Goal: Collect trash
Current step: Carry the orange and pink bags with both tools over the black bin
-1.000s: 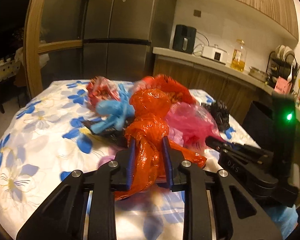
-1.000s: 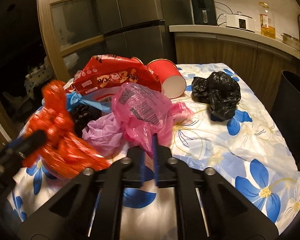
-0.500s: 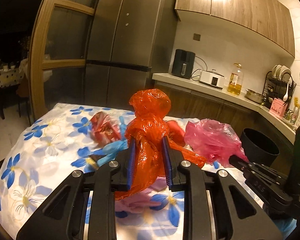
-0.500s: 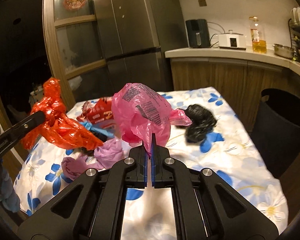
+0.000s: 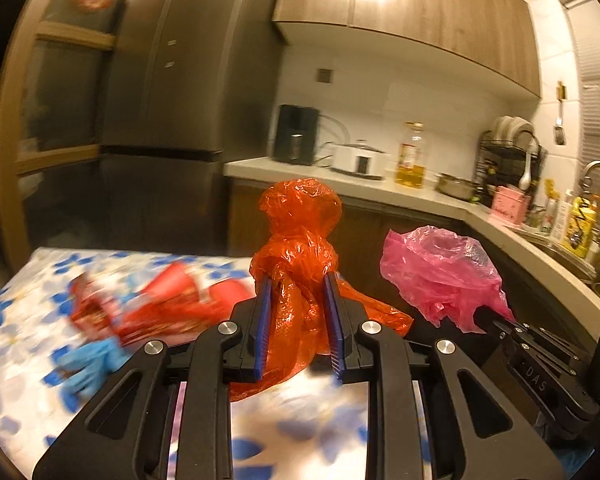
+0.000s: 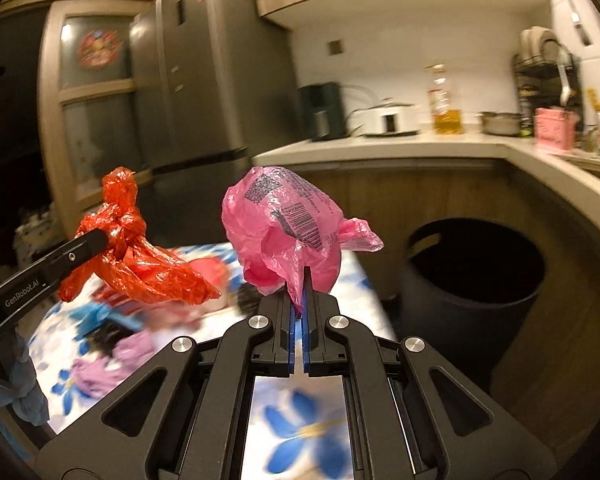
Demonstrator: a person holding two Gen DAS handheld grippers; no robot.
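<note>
In hand: my left gripper (image 5: 296, 292) clamps the orange bag (image 5: 298, 240); my right gripper (image 6: 299, 280) pinches the pink bag (image 6: 284, 224), both above the table (image 6: 300, 420). Bin (image 6: 472, 280) at right, nothing dropped yet. Remaining on table: red packet (image 5: 140, 312), blue glove (image 5: 88, 364), purple bag (image 6: 100, 368).

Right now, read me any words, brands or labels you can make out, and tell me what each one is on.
"GenRobot.AI": on the side of the left gripper.
"DAS": on the side of the right gripper; any further letters are hidden.
Black print and a barcode on the pink bag: too small to read.
Oil bottle label and round red fridge sticker: blurred.
</note>
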